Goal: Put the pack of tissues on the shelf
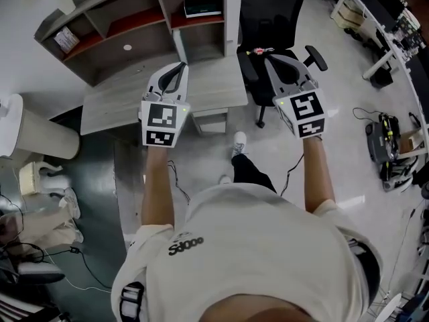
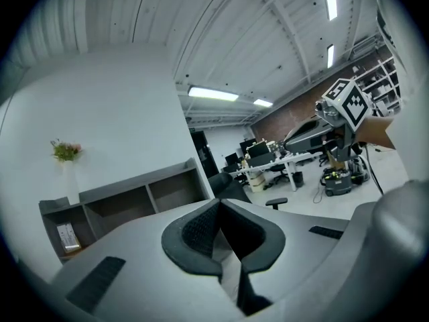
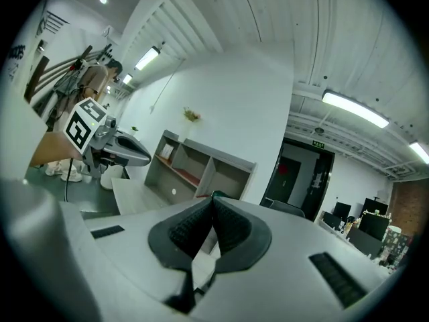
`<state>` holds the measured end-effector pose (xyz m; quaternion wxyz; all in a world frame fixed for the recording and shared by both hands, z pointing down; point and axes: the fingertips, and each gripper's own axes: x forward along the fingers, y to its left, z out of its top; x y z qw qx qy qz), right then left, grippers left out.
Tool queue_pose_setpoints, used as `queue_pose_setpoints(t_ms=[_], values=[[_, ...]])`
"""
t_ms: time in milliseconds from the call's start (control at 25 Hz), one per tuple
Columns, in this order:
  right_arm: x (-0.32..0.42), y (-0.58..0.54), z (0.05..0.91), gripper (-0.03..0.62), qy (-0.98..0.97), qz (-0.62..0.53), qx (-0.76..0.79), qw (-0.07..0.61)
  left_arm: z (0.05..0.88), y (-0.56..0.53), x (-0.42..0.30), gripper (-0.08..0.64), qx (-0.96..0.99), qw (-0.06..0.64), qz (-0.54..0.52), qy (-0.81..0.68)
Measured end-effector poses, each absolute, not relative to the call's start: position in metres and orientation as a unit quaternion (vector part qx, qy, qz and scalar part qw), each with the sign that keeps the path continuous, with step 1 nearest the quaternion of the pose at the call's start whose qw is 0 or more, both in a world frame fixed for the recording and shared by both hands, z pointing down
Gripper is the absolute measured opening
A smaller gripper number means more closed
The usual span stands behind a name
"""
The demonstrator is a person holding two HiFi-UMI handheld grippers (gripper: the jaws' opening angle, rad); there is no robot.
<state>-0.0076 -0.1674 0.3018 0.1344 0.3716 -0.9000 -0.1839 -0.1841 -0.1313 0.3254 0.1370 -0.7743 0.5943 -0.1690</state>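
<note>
Both pairs of jaws are shut w/ nothing btwn them: left gripper (image 2: pixel 218 205) & right gripper (image 3: pixel 212 201) are held about level, side by side, short of the shelf (image 1: pixel 100 3). A small printed pack (image 1: pixel 65 39), prob. the tissues, stands in the shelf's left-end compartment, well apart from both. If so, placing looks done & next is only backing off; if not, next means finding the pack.

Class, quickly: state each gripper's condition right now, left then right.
Left gripper: shut, holding nothing.
Right gripper: shut, holding nothing.
</note>
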Motion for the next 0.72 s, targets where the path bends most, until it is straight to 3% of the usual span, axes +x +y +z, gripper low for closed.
queue_pose_setpoints(t_ms=[720], values=[[-0.009,-0.158,0.284,0.006,-0.902,-0.202,0.360,0.128,0.309,-0.116,-0.187,0.018,-0.764,0.148,-0.164,0.606]])
